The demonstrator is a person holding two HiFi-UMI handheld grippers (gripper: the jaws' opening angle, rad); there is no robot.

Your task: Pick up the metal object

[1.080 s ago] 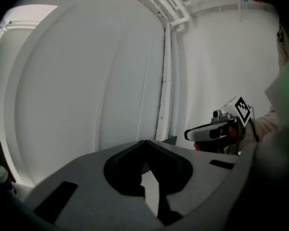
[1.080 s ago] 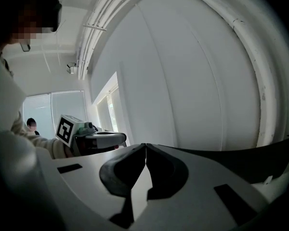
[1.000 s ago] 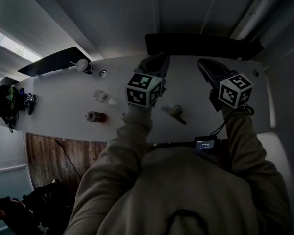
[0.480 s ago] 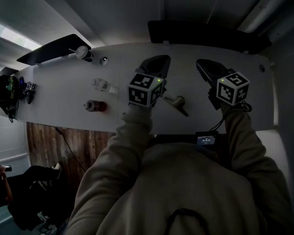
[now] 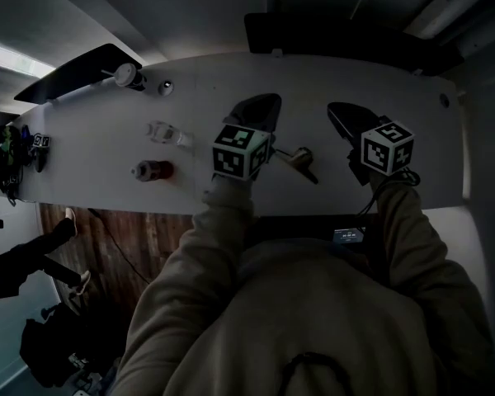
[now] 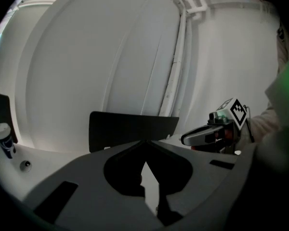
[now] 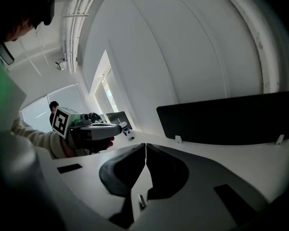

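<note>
The metal object, a small T-shaped piece with a dark handle, lies on the white table between my two grippers. My left gripper hovers just left of it, jaws shut and empty; in the left gripper view its tips meet with nothing between them. To the object's right is my right gripper, also shut and empty. Neither gripper touches the object, and it shows in neither gripper view. Each gripper view shows the other gripper off to the side.
On the table's left part lie a clear bottle, a reddish cylinder, a white bottle and a small round knob. Black panels stand at the back edge and the left end. A person's legs are on the floor, lower left.
The head view has tilted, so the table sits higher in the frame and the metal object now lies level with the marker cubes. Both grippers stay shut over the table.
</note>
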